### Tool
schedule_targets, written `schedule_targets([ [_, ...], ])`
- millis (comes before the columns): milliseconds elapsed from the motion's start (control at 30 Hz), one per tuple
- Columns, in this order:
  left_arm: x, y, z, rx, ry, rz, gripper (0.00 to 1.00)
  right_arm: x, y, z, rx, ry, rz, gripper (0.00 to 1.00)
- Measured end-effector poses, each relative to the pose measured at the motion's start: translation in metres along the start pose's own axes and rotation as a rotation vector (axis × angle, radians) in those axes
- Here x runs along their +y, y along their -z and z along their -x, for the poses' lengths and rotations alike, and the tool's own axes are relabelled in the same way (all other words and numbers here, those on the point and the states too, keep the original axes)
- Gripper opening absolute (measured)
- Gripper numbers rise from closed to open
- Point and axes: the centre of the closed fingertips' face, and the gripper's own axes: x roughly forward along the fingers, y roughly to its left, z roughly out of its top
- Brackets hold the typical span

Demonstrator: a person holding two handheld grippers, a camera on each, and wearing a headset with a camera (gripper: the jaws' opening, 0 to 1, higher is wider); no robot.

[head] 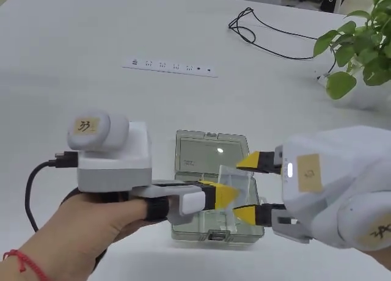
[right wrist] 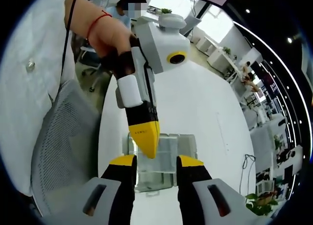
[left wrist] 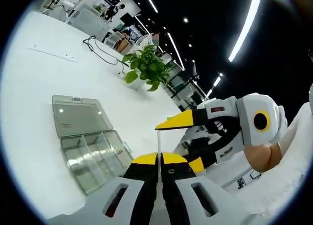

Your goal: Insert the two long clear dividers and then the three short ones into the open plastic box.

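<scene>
My left gripper (head: 227, 195) had its jaws pressed together on a clear divider (head: 239, 178), holding it just above the open plastic box (head: 208, 235) on the white table (head: 91, 36). My right gripper (head: 238, 188) faced it with jaws spread, one tip on each side of the divider. I couldn't tell whether they touched it. The box's lid (head: 211, 149) lay open behind.

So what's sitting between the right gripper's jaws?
The left gripper, shut on a clear divider, with the open box beyond; the right gripper view shows it.
</scene>
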Motion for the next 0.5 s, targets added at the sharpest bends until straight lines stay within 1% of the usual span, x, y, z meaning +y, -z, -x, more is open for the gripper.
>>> schedule_targets([
  [33,0.000,0.000,0.000,0.002,0.001,0.001,0.00,0.000,-0.002,0.001,-0.016,-0.010,-0.013,0.33],
  [67,0.001,0.000,0.001,0.003,0.000,0.002,0.00,0.000,-0.002,0.002,-0.020,-0.012,-0.018,0.34],
  [100,0.002,0.000,0.002,0.005,-0.004,-0.008,0.00,-0.003,-0.005,0.004,-0.040,-0.010,-0.046,0.35],
  [133,0.004,0.002,0.003,0.014,-0.012,-0.033,0.00,-0.005,-0.007,0.006,-0.067,-0.014,-0.081,0.35],
  [167,0.005,0.003,0.004,0.024,-0.017,-0.056,0.00,-0.006,-0.008,0.008,-0.081,-0.023,-0.096,0.35],
  [233,0.004,0.005,0.006,0.038,-0.013,-0.119,0.00,-0.011,-0.010,0.013,-0.115,-0.038,-0.136,0.33],
  [267,0.002,0.006,0.006,0.041,-0.001,-0.154,0.00,-0.011,-0.010,0.015,-0.131,-0.055,-0.154,0.33],
  [300,-0.001,0.007,0.007,0.047,0.012,-0.206,0.00,-0.011,-0.010,0.017,-0.144,-0.084,-0.173,0.32],
  [333,-0.001,0.007,0.008,0.050,0.020,-0.244,0.00,-0.012,-0.009,0.019,-0.150,-0.099,-0.179,0.31],
  [367,-0.003,0.007,0.009,0.052,0.036,-0.313,0.00,-0.012,-0.010,0.022,-0.168,-0.128,-0.194,0.28],
  [400,-0.004,0.008,0.010,0.058,0.044,-0.363,0.00,-0.011,-0.011,0.024,-0.185,-0.152,-0.219,0.27],
  [433,-0.007,0.008,0.011,0.053,0.052,-0.419,0.00,-0.011,-0.015,0.027,-0.212,-0.187,-0.258,0.25],
  [500,-0.015,0.010,0.014,0.048,0.094,-0.463,0.00,-0.009,-0.019,0.032,-0.244,-0.246,-0.277,0.22],
])
